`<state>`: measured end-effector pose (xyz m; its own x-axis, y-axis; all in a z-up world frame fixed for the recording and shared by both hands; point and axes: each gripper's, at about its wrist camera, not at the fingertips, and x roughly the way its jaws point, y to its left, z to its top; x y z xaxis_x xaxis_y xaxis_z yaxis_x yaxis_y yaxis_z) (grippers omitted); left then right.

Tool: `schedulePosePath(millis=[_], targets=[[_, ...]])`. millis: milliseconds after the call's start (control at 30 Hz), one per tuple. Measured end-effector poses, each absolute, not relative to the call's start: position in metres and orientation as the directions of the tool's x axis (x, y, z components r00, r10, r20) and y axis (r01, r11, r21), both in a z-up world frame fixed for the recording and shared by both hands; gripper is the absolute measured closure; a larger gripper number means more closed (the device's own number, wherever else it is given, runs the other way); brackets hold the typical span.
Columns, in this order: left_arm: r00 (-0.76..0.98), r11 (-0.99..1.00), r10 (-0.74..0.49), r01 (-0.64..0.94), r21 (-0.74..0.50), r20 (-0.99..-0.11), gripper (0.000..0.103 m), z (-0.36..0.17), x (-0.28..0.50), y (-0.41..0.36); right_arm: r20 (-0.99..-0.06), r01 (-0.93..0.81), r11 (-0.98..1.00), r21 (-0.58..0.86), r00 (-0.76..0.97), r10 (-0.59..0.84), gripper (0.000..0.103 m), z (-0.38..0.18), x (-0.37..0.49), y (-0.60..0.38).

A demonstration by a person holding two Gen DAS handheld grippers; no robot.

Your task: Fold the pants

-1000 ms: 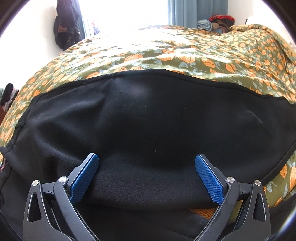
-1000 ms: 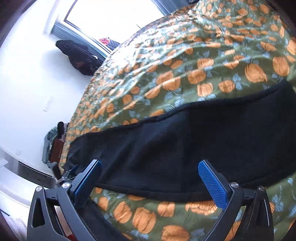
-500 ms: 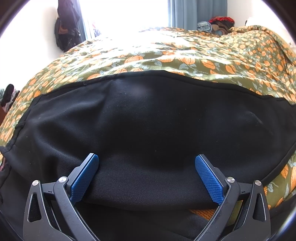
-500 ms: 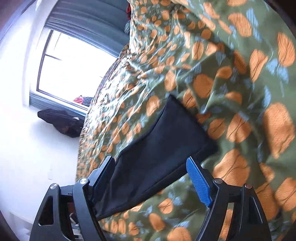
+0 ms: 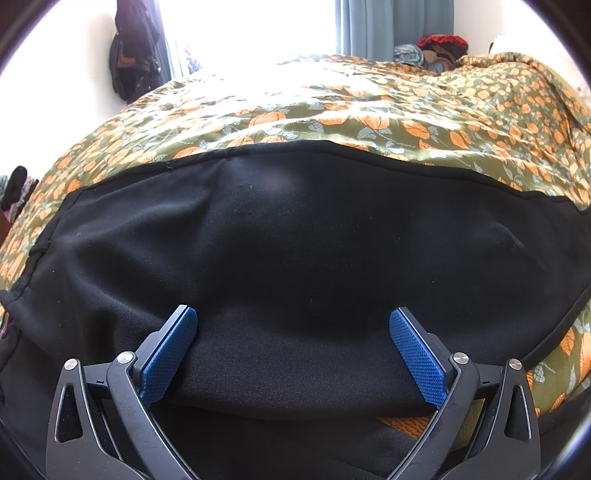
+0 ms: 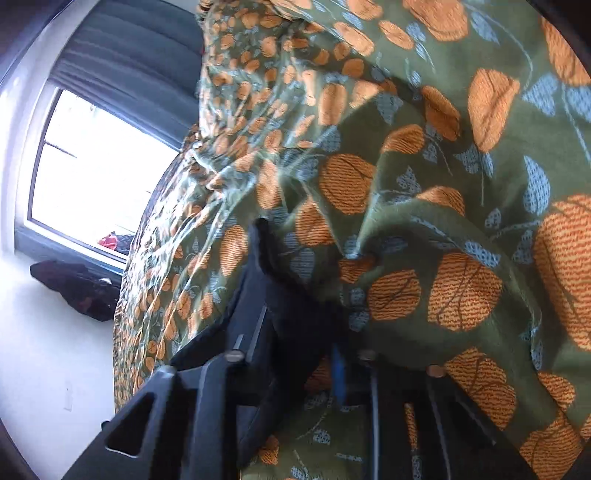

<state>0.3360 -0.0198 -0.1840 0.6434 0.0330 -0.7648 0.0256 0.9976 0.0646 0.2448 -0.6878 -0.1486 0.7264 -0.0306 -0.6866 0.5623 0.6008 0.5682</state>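
Black pants (image 5: 295,240) lie spread across a green bedspread with orange flowers (image 5: 369,110). My left gripper (image 5: 291,314) stands open and wide, low over the pants' near folded edge, with the cloth lying between its blue pads (image 5: 417,354) and not pinched. In the right wrist view the narrow end of the pants (image 6: 273,295) runs into my right gripper (image 6: 321,354). Its jaws are closing and stand almost together on that black cloth. The bedspread (image 6: 443,184) puckers up right beside them. Only a sliver of one blue pad (image 6: 338,373) shows.
A bright window (image 5: 251,29) and a grey-blue curtain (image 5: 391,26) stand beyond the bed. Dark clothes (image 5: 135,51) hang on the white wall at left. A heap of clothes (image 5: 439,44) sits at the far side. The bedspread bunches up at the right (image 5: 535,92).
My right gripper swung along the pants to their narrow end, rolled, and went from wide open to nearly together on the black cloth. My left gripper has not moved.
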Motion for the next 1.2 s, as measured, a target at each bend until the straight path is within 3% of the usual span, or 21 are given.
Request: schedulePosePath(millis=[167,267,333,400,500,633,700,733,867,1000,1067,1200], targets=[[0.642,0.997,0.036,0.025,0.068,-0.766,0.001,-0.184,0.336,-0.020,-0.639,0.112,0.926,0.360,0.753,0.157,0.087,-0.065,0.215,-0.589],[0.640,0.997,0.043,0.024,0.076,-0.767,0.001,-0.185,0.337,-0.021,-0.670,-0.150,0.958,0.244,0.688,0.279,0.092,-0.039,0.169,-0.520],[0.638,0.996,0.048,0.023,0.082,-0.768,0.001,-0.185,0.337,-0.021,-0.705,-0.202,0.959,0.199,0.650,0.283,0.092,-0.041,0.132,-0.504],[0.638,0.996,0.052,0.023,0.087,-0.769,0.001,-0.185,0.337,-0.022,-0.752,-0.147,0.974,0.174,0.618,0.228,0.092,-0.056,0.101,-0.518],[0.635,0.995,0.059,0.023,0.096,-0.770,0.001,-0.185,0.338,-0.023,-0.835,0.073,0.996,0.042,0.550,-0.005,0.093,-0.094,0.070,-0.561],[0.633,0.994,0.066,0.023,0.104,-0.771,0.001,-0.185,0.339,-0.024,-0.833,0.293,0.956,-0.029,0.522,-0.186,0.085,-0.109,0.059,-0.602],[0.633,0.994,0.068,0.022,0.105,-0.771,0.001,-0.185,0.338,-0.025,-0.822,0.346,0.938,-0.028,0.525,-0.219,0.051,-0.106,0.057,-0.599],[0.633,0.994,0.068,0.022,0.106,-0.771,0.001,-0.185,0.338,-0.025,-0.818,0.365,0.930,-0.032,0.525,-0.234,0.048,-0.103,0.056,-0.594],[0.629,0.994,0.071,0.022,0.109,-0.774,0.001,-0.184,0.339,-0.025,-0.772,0.281,0.956,0.082,0.625,-0.117,0.047,-0.073,0.051,-0.523],[0.582,0.993,0.077,0.027,0.114,-0.809,0.001,-0.173,0.342,-0.027,-0.714,0.099,0.913,0.396,0.658,0.238,0.042,-0.091,0.062,-0.439],[0.569,0.996,0.042,0.042,0.080,-0.821,0.001,-0.160,0.332,-0.024,-0.682,0.090,0.845,0.526,0.638,0.357,0.042,-0.120,0.073,-0.412],[0.548,0.996,-0.074,0.086,-0.032,-0.833,0.001,-0.141,0.293,-0.007,-0.714,0.286,0.780,0.557,0.644,0.273,0.042,-0.163,0.075,-0.418]])
